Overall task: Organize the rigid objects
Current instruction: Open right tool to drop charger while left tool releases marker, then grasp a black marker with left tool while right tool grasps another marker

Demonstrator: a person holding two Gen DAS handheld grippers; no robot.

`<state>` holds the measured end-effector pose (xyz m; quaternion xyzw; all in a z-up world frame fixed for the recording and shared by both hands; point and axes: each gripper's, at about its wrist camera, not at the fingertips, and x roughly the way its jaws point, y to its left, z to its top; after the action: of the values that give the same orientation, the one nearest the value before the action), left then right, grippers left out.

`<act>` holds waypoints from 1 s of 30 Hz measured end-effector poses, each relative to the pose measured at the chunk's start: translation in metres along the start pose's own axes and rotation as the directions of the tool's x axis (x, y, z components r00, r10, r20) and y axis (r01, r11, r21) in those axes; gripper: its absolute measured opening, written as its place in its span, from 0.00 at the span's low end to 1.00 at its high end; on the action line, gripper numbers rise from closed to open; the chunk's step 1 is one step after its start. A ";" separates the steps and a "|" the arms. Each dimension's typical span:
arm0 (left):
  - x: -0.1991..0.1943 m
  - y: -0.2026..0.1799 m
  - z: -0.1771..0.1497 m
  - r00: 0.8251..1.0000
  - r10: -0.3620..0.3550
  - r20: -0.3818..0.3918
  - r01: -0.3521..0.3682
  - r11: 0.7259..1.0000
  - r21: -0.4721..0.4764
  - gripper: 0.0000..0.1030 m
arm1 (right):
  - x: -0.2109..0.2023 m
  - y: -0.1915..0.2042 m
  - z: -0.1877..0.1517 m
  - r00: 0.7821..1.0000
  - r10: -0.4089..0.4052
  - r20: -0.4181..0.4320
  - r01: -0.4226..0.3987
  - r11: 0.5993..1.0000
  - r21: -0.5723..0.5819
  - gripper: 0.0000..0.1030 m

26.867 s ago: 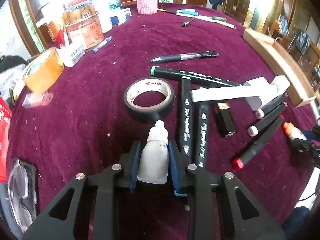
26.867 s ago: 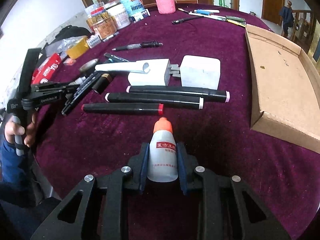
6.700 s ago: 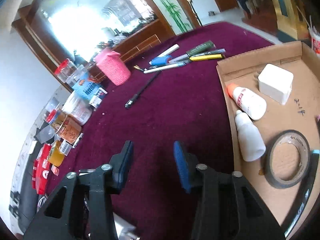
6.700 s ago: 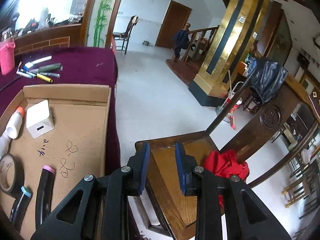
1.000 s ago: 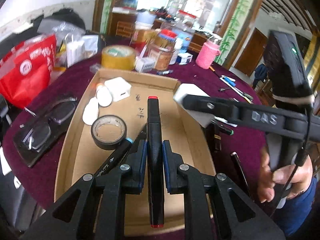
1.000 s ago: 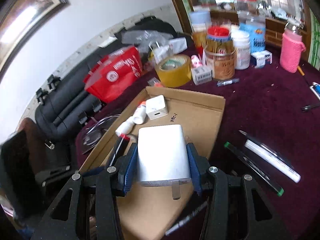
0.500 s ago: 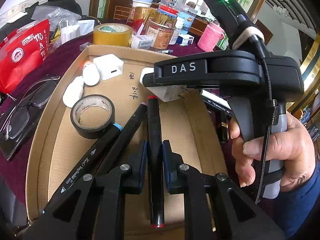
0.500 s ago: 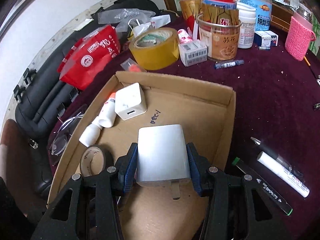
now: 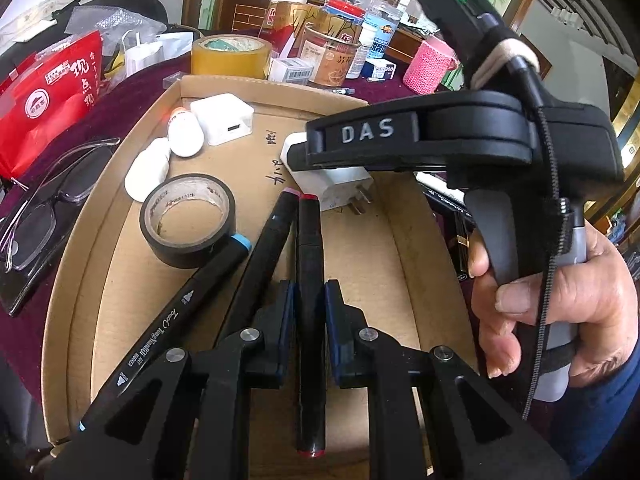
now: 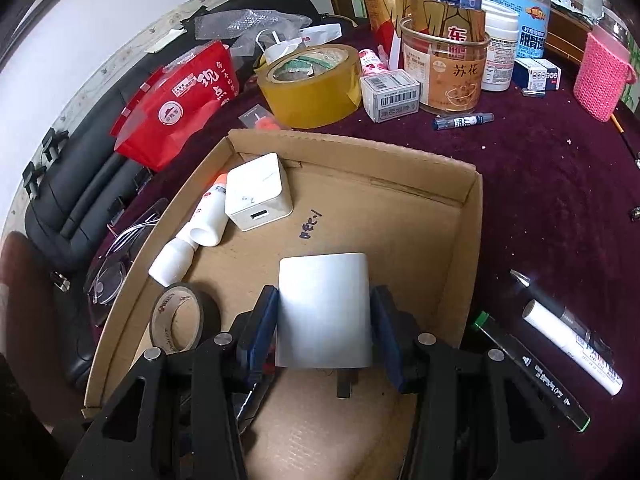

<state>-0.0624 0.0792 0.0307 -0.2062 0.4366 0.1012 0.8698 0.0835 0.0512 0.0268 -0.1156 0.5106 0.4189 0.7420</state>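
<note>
Below, the left tongs (image 9: 310, 308) pinch a red-capped marker (image 9: 309, 264) over the cardboard tray (image 9: 404, 248) (two other markers (image 9: 264, 256) beside it). Rightward, the right tongs (image 10: 324, 320) clamp a white charger (image 10: 324, 312) above that tray.

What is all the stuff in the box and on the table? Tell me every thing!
Cardboard box: one, brown, on the purple tablecloth.
White square charger cube: one, box's far corner.
Small white bottles: two, one orange-capped, beside the cube.
Black tape roll: one, inside the box.
Black marker pens: two loose in the box, blue-capped and pink-capped.
Red-capped black marker: one, in the left hand-held gripper.
White plug adapter: one, in the right hand-held gripper, over the box.
Yellow tape roll: one, behind the box.
Red bag: one, left.
Eyeglasses: one, left of box.
Jars and tins: several, far side.
Pink knitted cup: one, far right.
Pens: three, right of box.
Person's hand: one, holding the right gripper's handle.
</note>
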 end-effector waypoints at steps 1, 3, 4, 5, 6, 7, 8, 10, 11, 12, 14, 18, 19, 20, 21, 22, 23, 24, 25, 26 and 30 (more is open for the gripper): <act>-0.001 0.000 0.000 1.000 0.005 0.006 -0.005 1.000 0.001 0.13 | -0.003 0.000 -0.001 1.000 0.002 0.010 -0.002 1.000 0.005 0.42; -0.003 -0.001 -0.001 1.000 0.017 0.009 -0.017 1.000 0.008 0.13 | -0.011 0.000 -0.001 0.999 0.009 0.038 -0.009 1.000 -0.001 0.42; -0.005 -0.002 -0.001 1.000 0.022 0.011 -0.022 1.000 0.012 0.13 | -0.019 0.000 -0.003 0.998 0.005 0.055 -0.004 1.000 -0.003 0.42; -0.006 -0.002 -0.001 0.999 0.029 0.015 -0.029 0.999 0.015 0.13 | -0.025 0.000 -0.004 0.998 0.008 0.067 -0.008 1.000 -0.007 0.42; -0.010 -0.003 -0.002 0.999 0.039 0.024 -0.040 0.999 0.017 0.13 | -0.031 0.000 -0.005 0.997 0.018 0.078 -0.018 1.000 -0.010 0.42; -0.013 -0.003 -0.002 0.999 0.042 0.029 -0.043 0.999 0.018 0.13 | -0.042 -0.002 -0.010 0.994 0.048 0.102 -0.046 0.999 -0.015 0.42; -0.016 -0.003 -0.002 0.999 0.040 0.034 -0.041 0.999 0.019 0.13 | -0.053 -0.003 -0.015 0.990 0.070 0.119 -0.068 0.997 -0.022 0.42; -0.025 -0.004 -0.003 0.998 0.029 0.048 -0.030 0.999 0.020 0.13 | -0.073 -0.007 -0.027 0.983 0.095 0.158 -0.090 0.995 -0.037 0.42; -0.029 -0.005 -0.003 0.998 0.030 0.053 -0.031 0.999 0.023 0.13 | -0.085 -0.008 -0.036 0.978 0.104 0.181 -0.096 0.994 -0.048 0.42; -0.033 -0.006 -0.004 0.998 0.030 0.062 -0.032 0.999 0.025 0.13 | -0.097 -0.011 -0.044 0.974 0.109 0.198 -0.100 0.993 -0.058 0.42; -0.039 -0.012 -0.004 0.997 0.021 0.070 -0.024 0.999 0.032 0.13 | -0.125 -0.021 -0.068 0.962 0.122 0.244 -0.105 0.991 -0.080 0.42; -0.046 -0.028 -0.006 0.997 -0.003 0.079 -0.002 0.998 0.068 0.13 | -0.155 -0.047 -0.108 0.952 0.112 0.284 -0.096 0.993 -0.067 0.42; -0.047 -0.034 -0.006 0.997 -0.008 0.079 0.002 0.997 0.082 0.13 | -0.159 -0.057 -0.120 0.952 0.104 0.288 -0.091 0.994 -0.058 0.42; -0.048 -0.039 -0.007 0.997 -0.013 0.078 0.005 0.996 0.094 0.13 | -0.160 -0.064 -0.128 0.953 0.096 0.286 -0.085 0.995 -0.051 0.42; -0.048 -0.046 -0.007 0.997 -0.019 0.075 0.010 0.994 0.111 0.13 | -0.160 -0.073 -0.137 0.956 0.085 0.282 -0.077 0.996 -0.040 0.42; -0.048 -0.053 -0.008 0.997 -0.023 0.069 0.014 0.992 0.127 0.13 | -0.159 -0.080 -0.144 0.957 0.077 0.279 -0.072 0.997 -0.028 0.42; -0.047 -0.060 -0.009 0.998 -0.025 0.064 0.016 0.990 0.141 0.14 | -0.156 -0.089 -0.154 0.959 0.073 0.273 -0.072 0.997 -0.013 0.42; -0.046 -0.067 -0.010 0.998 -0.026 0.059 0.016 0.987 0.158 0.15 | -0.156 -0.095 -0.159 0.960 0.077 0.269 -0.079 0.997 -0.006 0.42; -0.044 -0.074 -0.010 0.998 -0.023 0.055 0.013 0.984 0.176 0.15 | -0.154 -0.102 -0.165 0.962 0.086 0.258 -0.091 0.996 0.007 0.42; -0.043 -0.080 -0.010 0.999 -0.018 0.051 0.008 0.982 0.190 0.15 | -0.152 -0.106 -0.167 0.965 0.092 0.247 -0.099 0.995 0.018 0.42; -0.039 -0.102 -0.011 0.999 -0.010 0.032 0.002 0.971 0.240 0.15 | -0.145 -0.111 -0.172 0.979 0.093 0.184 -0.098 0.995 0.019 0.42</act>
<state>-0.0568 -0.0168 0.0839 -0.0995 0.4303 0.0484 0.8959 0.0334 -0.1932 0.0444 -0.0415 0.4513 0.4557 0.7661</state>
